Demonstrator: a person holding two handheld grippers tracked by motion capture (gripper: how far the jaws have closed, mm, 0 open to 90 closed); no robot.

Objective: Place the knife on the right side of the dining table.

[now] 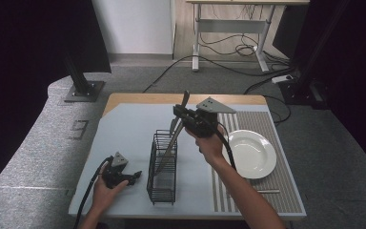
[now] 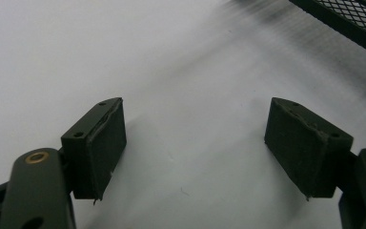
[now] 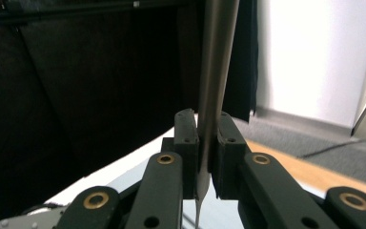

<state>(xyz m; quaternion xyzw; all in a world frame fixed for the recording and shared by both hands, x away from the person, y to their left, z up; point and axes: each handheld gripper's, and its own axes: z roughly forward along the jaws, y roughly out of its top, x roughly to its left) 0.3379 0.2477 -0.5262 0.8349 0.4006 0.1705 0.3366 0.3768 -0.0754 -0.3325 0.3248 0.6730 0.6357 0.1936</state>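
Grey-blue table (image 1: 124, 138) with a wooden far edge at 12 o'clock and a striped mat (image 1: 286, 186) along the 3 o'clock side; bare surface open toward 9 and 10 o'clock. Black wire rack (image 1: 163, 167) stands near the centre, long axis running 12 to 6. White plate (image 1: 250, 153) sits on the mat at 3 o'clock of the rack, apart from it.

Knife (image 1: 175, 130) held tilted, long axis steep: dark handle up toward 12 o'clock, blade slanting down toward 6–7 o'clock into the rack's far end.

Right gripper (image 3: 204, 143) raised over the rack's far end, forearm reaching in from 5 o'clock, jaws clenched on the knife. Left gripper (image 2: 195, 143) low at 9 o'clock of the rack, just above the table, jaws spread wide, grasping nothing.
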